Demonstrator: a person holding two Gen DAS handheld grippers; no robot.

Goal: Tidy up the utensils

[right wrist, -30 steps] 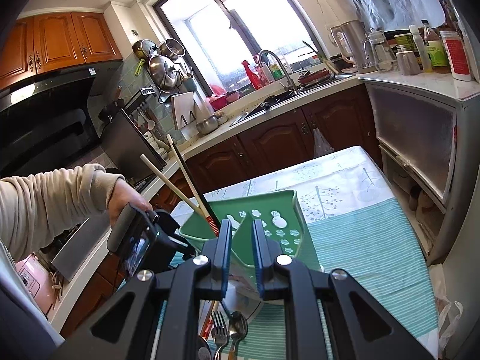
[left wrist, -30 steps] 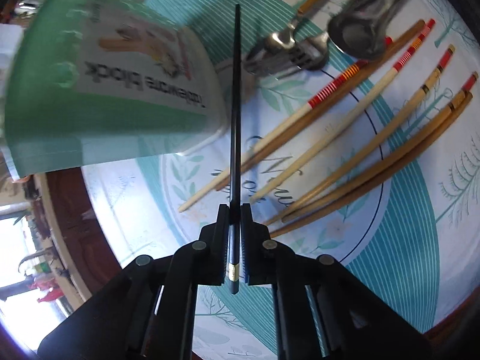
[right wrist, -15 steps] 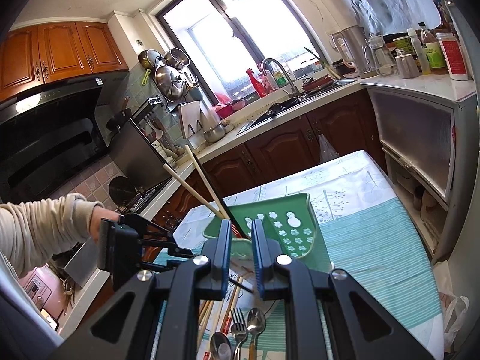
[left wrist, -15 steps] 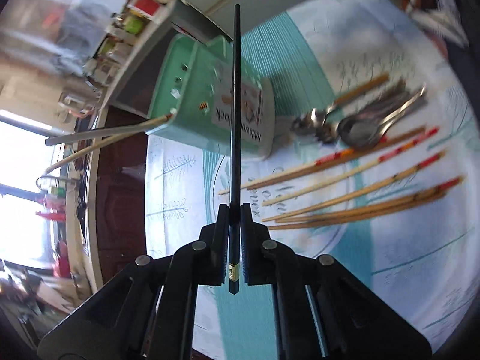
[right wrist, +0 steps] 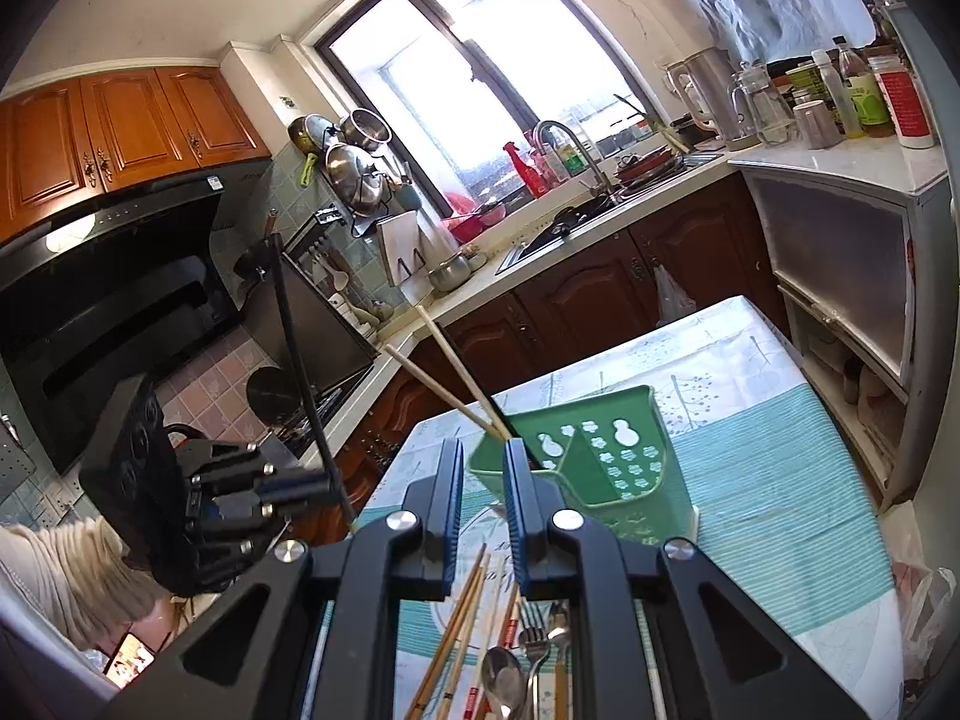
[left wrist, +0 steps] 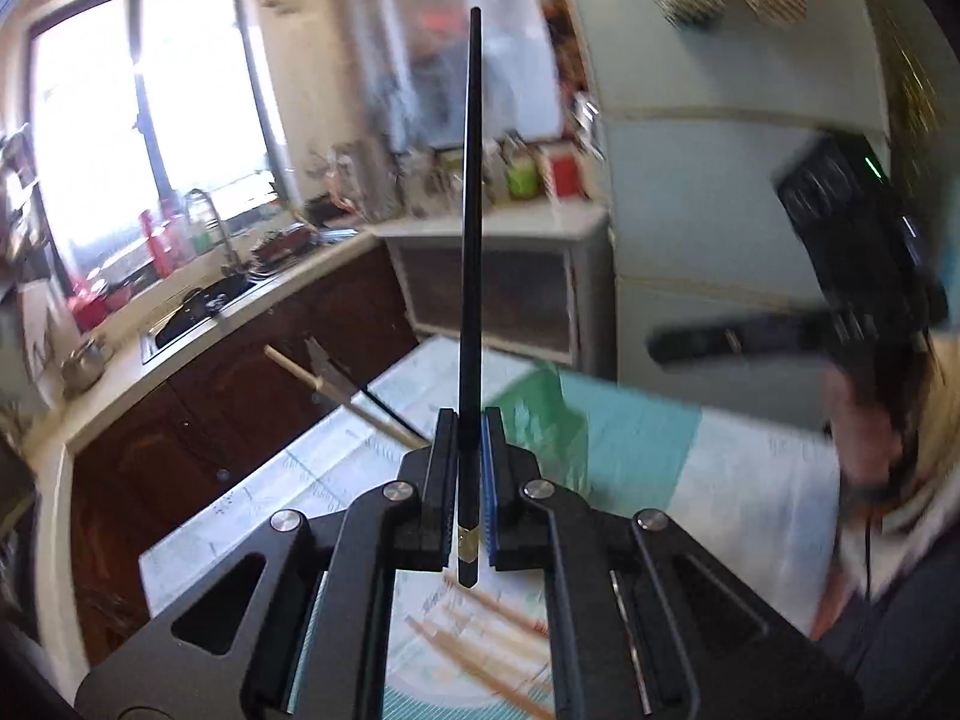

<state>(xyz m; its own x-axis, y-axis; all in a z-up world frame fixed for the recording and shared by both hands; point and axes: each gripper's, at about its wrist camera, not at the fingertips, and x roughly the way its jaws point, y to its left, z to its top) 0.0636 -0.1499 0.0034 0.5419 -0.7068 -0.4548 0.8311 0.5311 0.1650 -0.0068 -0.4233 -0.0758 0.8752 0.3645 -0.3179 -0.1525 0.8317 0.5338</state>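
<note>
I have 1 black chopstick (left wrist: 469,252) pinched between the jaws of my left gripper (left wrist: 469,480), gripped near its banded butt end so that nearly all of its length stands up in front of the camera. In the right wrist view my left gripper (right wrist: 327,489) sits off to the left of the table, with the chopstick (right wrist: 300,372) tilted upward and well apart from the green holder (right wrist: 606,462). My right gripper (right wrist: 483,510) carries nothing; its jaws stand slightly apart, with the holder showing through the gap.

I judge this to be the carry step: the chopstick is lifted and not yet dropped in. The next move calls for swinging it over the holder's near-left compartment, where 2 pale chopsticks (right wrist: 456,372) and what looks like 1 dark one already lean, then turning 1 end down and releasing only once that end is inside the rim. The long free end could knock the leaning sticks, so the approach should come from above.

The table (right wrist: 780,480) wears a cloth of teal stripes and white leaf print. More wooden chopsticks (right wrist: 456,642), a spoon (right wrist: 503,675) and a fork (right wrist: 531,645) lie on it in front of the holder, waiting to be sorted. Around it is a kitchen: a bright window (right wrist: 480,84), a sink (right wrist: 576,228) below it, dark cabinets and a black range hood (right wrist: 114,276). The left view is badly blurred.
</note>
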